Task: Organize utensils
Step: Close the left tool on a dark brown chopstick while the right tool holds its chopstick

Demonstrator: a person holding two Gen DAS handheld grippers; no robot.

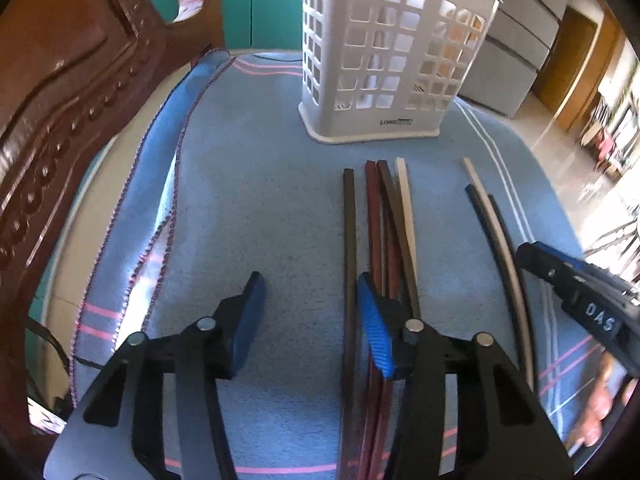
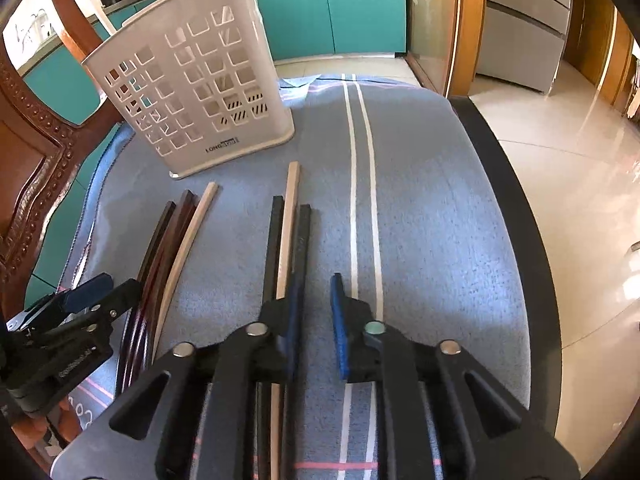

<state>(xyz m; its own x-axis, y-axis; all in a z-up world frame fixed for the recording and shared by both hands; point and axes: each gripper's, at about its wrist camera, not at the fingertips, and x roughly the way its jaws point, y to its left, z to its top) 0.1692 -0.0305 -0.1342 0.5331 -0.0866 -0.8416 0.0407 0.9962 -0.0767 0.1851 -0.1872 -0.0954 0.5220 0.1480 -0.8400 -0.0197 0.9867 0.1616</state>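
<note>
Nothing is sorted yet, as far as these views show: every chopstick you can see lies flat on the blue cloth [image 2: 432,208], and the holder [image 1: 384,52] shows no sticks through its lattice, though its top opening is out of frame.

Taking the holder as your landmark, one bundle [image 1: 380,232] of dark brown, reddish and one pale stick lies just in front of its base, running back towards you. A second trio [image 2: 288,240], two black sticks with a pale one between, sits farther right of the holder, beside the cloth's white stripes.

Your left gripper [image 1: 310,320] is spread wide and empty; its right finger hangs over the near part of the first bundle, its left finger over bare cloth. Your right gripper [image 2: 316,320] is also parted and empty, its left finger over the trio's near part, with nothing between the pads. Whether either finger touches a stick I cannot tell.

So the whole job looks to remain: each stick must be picked up, carried to the holder and dropped in upright.
</note>
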